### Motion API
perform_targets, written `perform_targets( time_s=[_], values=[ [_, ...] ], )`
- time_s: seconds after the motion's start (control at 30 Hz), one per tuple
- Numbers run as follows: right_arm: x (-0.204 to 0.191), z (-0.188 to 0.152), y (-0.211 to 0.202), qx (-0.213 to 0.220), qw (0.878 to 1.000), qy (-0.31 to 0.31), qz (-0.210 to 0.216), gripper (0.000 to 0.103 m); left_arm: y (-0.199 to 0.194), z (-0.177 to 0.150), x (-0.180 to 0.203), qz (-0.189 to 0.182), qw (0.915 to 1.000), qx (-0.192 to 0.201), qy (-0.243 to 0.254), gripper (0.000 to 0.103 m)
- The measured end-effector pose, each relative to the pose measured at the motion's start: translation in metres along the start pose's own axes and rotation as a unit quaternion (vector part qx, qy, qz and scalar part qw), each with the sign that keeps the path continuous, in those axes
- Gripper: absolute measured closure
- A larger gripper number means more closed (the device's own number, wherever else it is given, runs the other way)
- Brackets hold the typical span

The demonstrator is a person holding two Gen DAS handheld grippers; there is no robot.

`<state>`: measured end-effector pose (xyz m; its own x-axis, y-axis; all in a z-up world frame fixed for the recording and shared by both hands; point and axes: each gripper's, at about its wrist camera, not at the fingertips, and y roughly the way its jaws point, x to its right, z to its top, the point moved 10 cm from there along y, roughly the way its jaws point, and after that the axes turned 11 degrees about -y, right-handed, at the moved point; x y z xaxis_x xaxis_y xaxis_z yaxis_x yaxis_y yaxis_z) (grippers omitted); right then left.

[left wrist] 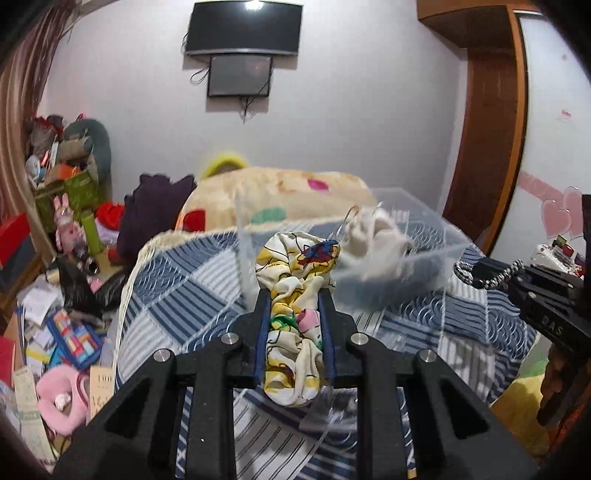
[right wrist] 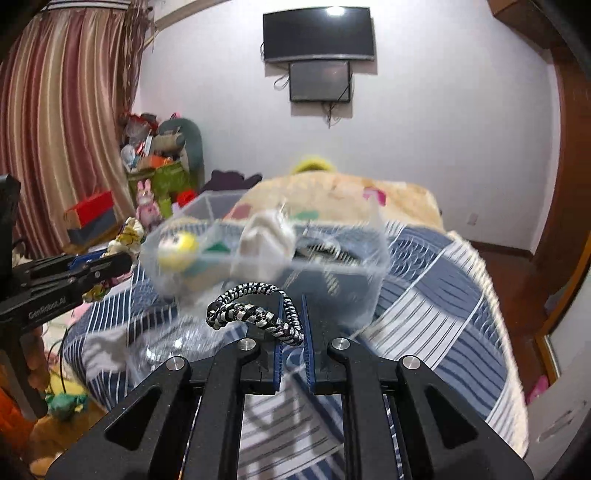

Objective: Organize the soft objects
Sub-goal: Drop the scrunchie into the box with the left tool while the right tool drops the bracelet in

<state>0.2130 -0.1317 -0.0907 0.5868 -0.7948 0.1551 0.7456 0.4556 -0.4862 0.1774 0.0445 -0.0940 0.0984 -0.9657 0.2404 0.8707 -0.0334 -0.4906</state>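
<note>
My left gripper (left wrist: 294, 295) is shut on a cream printed cloth (left wrist: 295, 291) with yellow and red patterns, held just in front of a clear plastic bin (left wrist: 436, 251) on the bed. A white soft item (left wrist: 373, 236) lies in the bin. My right gripper (right wrist: 293, 306) is shut on a black-and-white braided cord (right wrist: 255, 310), close to the same bin (right wrist: 369, 266). The bin also holds the white item (right wrist: 266, 240) and a yellow soft thing (right wrist: 179, 247). The right gripper shows at the right of the left wrist view (left wrist: 491, 275); the left gripper shows at the left of the right wrist view (right wrist: 118, 262).
The bed has a blue-and-white striped cover (left wrist: 177, 288) and a beige blanket (left wrist: 280, 195) behind the bin. Clutter covers the floor to the left (left wrist: 62, 332). A wooden door frame (left wrist: 484, 122) stands right. A TV (right wrist: 317, 33) hangs on the far wall.
</note>
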Motion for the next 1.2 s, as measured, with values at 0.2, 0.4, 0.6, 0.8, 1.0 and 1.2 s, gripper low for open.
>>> perform_targets(
  time_s=[0.2, 0.4, 0.6, 0.8, 1.0, 1.2],
  values=[
    [0.017, 0.029, 0.003, 0.021, 1.0, 0.005, -0.015, 0.094, -0.004, 0.029, 0.023, -0.016, 0.9992, 0.029, 0.023, 0.079],
    [0.022, 0.051, 0.023, 0.021, 1.0, 0.006, -0.016, 0.094, 0.007, 0.046, 0.041, -0.022, 0.9983, 0.039, 0.038, 0.079],
    [0.023, 0.058, 0.05, -0.002, 1.0, -0.005, -0.026, 0.094, 0.041, 0.044, 0.043, -0.031, 0.9994, 0.004, 0.017, 0.079],
    [0.025, 0.046, 0.074, -0.036, 0.999, 0.004, -0.02, 0.094, 0.073, 0.036, 0.043, -0.016, 0.9991, -0.029, 0.027, 0.079],
    [0.021, 0.032, 0.079, -0.06, 0.998, -0.004, -0.012, 0.094, 0.092, 0.031, 0.047, -0.026, 0.9978, -0.055, 0.026, 0.079],
    [0.017, 0.023, 0.068, -0.062, 0.998, -0.022, -0.014, 0.085, 0.102, 0.029, 0.046, -0.024, 0.9972, -0.067, 0.023, 0.078]
  ],
)
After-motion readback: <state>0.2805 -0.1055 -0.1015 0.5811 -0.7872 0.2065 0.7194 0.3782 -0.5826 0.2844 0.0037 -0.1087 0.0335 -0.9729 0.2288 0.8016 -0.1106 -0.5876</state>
